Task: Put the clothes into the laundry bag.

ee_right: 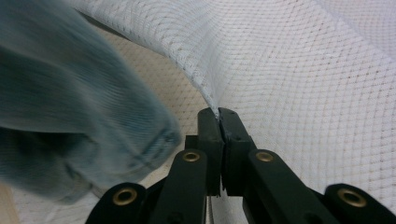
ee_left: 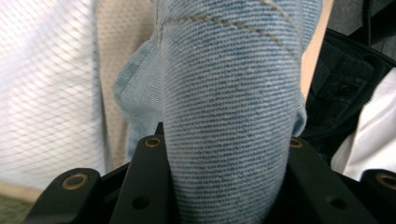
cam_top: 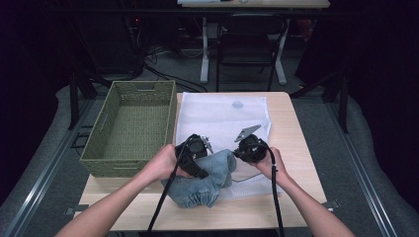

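Clearly the left gripper (ee_left: 224, 186) has its jaws spread around a thick fold of the blue denim garment (ee_left: 233, 116) and pressed against it on both sides, while the right gripper (ee_right: 219, 119) is pinched fully closed on the lifted edge of the white mesh bag (ee_right: 303, 84). In the high view the left gripper (cam_top: 193, 153) and right gripper (cam_top: 249, 148) sit close together over the near middle of the table (cam_top: 291, 123), with the denim garment (cam_top: 205, 180) bunched between them and partly on the mesh bag (cam_top: 217, 113), beside the woven basket (cam_top: 133, 123). Denim looks soft but bulky and fairly heavy, so a deep bite on a thick fold should hold. Mesh seems light, limp and slippery; gripping its hem is probably safest.
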The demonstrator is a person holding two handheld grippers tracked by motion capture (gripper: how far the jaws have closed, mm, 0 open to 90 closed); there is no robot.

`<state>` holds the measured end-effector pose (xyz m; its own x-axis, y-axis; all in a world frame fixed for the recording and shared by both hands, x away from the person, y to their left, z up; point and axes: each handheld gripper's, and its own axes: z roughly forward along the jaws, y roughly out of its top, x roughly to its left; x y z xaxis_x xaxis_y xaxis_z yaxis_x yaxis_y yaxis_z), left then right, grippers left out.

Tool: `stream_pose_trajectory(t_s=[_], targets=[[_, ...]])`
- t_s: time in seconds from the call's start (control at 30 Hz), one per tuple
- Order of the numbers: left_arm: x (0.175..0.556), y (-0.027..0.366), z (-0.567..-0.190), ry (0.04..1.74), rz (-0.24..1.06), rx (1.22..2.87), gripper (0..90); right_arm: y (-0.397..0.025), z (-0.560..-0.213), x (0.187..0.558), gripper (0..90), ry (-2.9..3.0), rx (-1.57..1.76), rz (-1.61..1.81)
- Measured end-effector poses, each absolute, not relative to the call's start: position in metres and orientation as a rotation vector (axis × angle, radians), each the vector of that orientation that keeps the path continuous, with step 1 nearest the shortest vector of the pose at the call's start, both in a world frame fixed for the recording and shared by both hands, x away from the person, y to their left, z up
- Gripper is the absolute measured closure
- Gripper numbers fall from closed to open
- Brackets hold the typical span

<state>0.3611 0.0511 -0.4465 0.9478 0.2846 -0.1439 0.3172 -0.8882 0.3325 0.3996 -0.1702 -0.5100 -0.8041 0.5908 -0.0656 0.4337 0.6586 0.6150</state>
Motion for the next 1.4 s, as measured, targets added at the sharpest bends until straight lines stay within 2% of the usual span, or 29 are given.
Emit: stream_pose_trajectory(t_s=[0.3,0.47,0.6,0.63,0.73,0.77,0.83,0.87,1.07,1.4], targets=[[0.371,0.038,-0.480,0.510,-0.148,2.746,66.6,-0.171,-0.503,0.397,88.8,2.607,0.798,0.904],[0.386,0.034,-0.508,0.588,-0.251,2.723,64.3,-0.171,-0.501,0.395,88.9,2.610,0.799,0.907],[0.396,0.037,-0.521,0.648,-0.334,2.683,58.9,-0.173,-0.497,0.391,88.9,2.602,0.795,0.928],[0.397,0.037,-0.521,0.649,-0.334,2.684,53.8,-0.173,-0.495,0.390,88.9,2.605,0.788,0.932],[0.396,0.036,-0.515,0.635,-0.260,2.705,38.1,-0.172,-0.495,0.390,88.9,2.606,0.785,0.937],[0.395,0.035,-0.512,0.631,-0.227,2.712,38.1,-0.172,-0.495,0.390,88.9,2.606,0.785,0.937],[0.387,0.032,-0.499,0.572,-0.135,2.737,26.0,-0.173,-0.494,0.390,88.9,2.605,0.791,0.936],[0.387,0.032,-0.499,0.572,-0.135,2.737,23.6,-0.173,-0.494,0.390,88.9,2.605,0.791,0.936],[0.369,0.033,-0.468,0.490,-0.027,2.730,19.2,-0.173,-0.495,0.392,88.9,2.606,0.783,0.944],[0.349,0.055,-0.438,0.460,0.031,2.672,20.7,-0.173,-0.493,0.391,88.8,2.602,0.792,0.944]])
